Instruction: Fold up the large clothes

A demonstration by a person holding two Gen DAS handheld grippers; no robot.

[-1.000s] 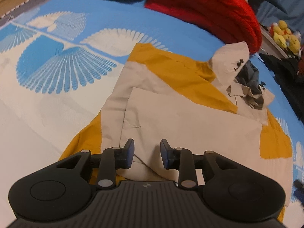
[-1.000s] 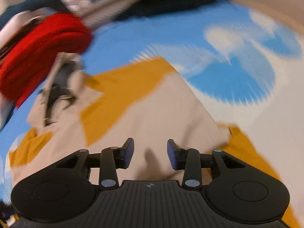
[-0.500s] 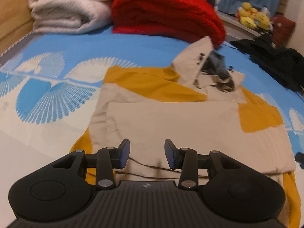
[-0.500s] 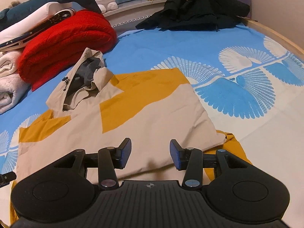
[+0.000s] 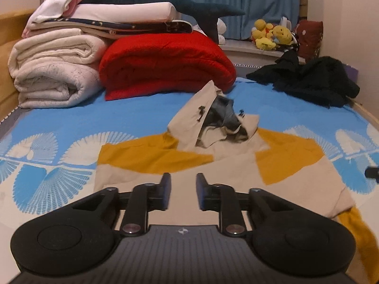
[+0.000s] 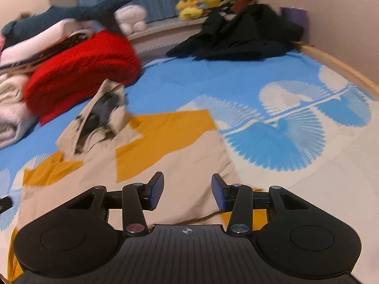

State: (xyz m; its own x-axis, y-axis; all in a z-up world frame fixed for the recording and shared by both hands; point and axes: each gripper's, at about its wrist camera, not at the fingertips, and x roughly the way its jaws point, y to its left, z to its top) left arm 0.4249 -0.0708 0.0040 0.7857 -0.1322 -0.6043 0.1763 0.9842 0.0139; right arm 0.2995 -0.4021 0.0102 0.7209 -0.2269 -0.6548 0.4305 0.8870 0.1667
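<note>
A beige and mustard-yellow hooded jacket (image 5: pixel 236 165) lies folded on the blue patterned bed sheet (image 5: pixel 71 123), hood toward the far side. My left gripper (image 5: pixel 183 193) is open and empty, above the jacket's near edge. The jacket also shows in the right wrist view (image 6: pixel 184 156). My right gripper (image 6: pixel 187 193) is open and empty, above the jacket's near right part. The other gripper's tip shows at the right edge of the left wrist view (image 5: pixel 372 172).
Folded white blankets (image 5: pixel 54 75) and a red blanket (image 5: pixel 165 64) are stacked at the far left with a plush shark (image 5: pixel 165 2) on top. A black garment (image 5: pixel 312 80) lies far right. Yellow plush toys (image 5: pixel 270 34) sit on the sill. A wooden bed rail (image 6: pixel 343 68) runs on the right.
Both grippers have lifted and tilted up from the jacket, so the views now show the far end of the bed. The right gripper's jaws stand wider apart. The jacket stays folded.
</note>
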